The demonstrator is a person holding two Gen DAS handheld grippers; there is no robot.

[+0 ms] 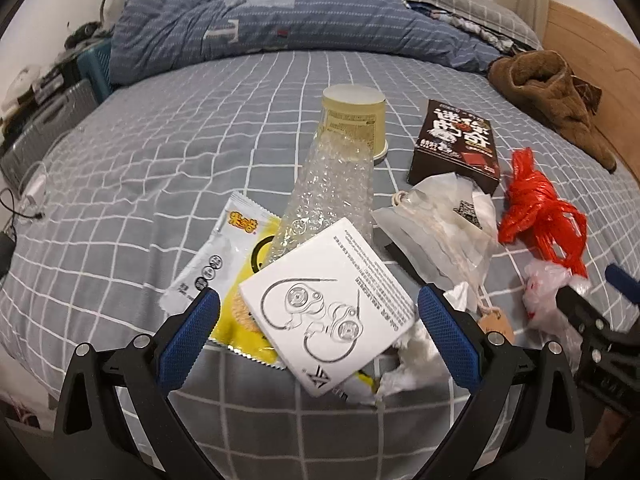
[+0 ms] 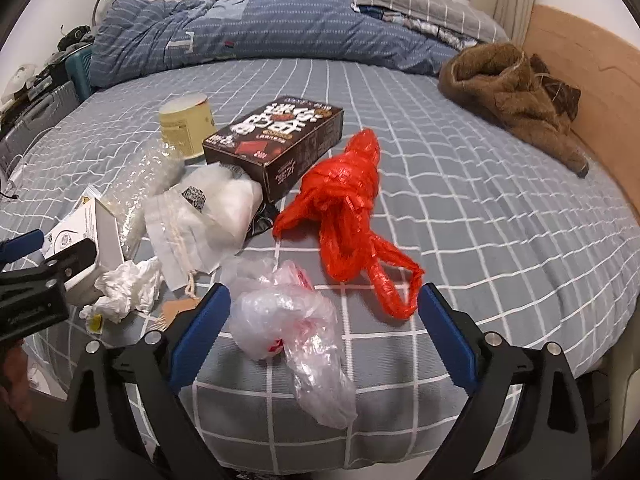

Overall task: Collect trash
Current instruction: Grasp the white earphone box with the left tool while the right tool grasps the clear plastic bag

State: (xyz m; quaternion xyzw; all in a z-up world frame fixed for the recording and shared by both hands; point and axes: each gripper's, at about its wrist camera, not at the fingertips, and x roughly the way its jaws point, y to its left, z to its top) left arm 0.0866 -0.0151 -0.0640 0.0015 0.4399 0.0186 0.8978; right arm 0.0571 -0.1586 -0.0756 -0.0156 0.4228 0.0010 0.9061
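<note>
Trash lies scattered in a loose heap on the grey checked bedsheet [image 1: 160, 140], near the bed's front edge. From the left wrist view, the left gripper [image 1: 319, 312] hangs with its blue pads spread wide on either side of a white earphone box [image 1: 328, 304]; neither pad seems to press on it. That box lies tilted over a yellow snack wrapper [image 1: 240, 264], with bubble wrap [image 1: 328, 192] running off toward 12 o'clock to an upturned yellow paper cup [image 1: 354, 120]. At 1 o'clock from the box sits a dark brown carton [image 1: 456, 148], and in front of it a crumpled white pouch [image 1: 436, 220]. A wad of white tissue [image 1: 412, 356] lies at the box's 4 o'clock corner.

From the right wrist view, the right gripper [image 2: 324, 314] is also spread wide, its pads flanking a crumpled clear plastic bag [image 2: 292, 328] without touching it. A knotted red plastic bag [image 2: 352, 208] lies at 12 o'clock from that one, one loop reaching toward the right pad. Far off at 2 o'clock a brown fleece garment [image 2: 516, 96] rests by the wooden headboard [image 2: 580, 60], and a rumpled blue duvet [image 2: 240, 32] runs along the far side.
</note>
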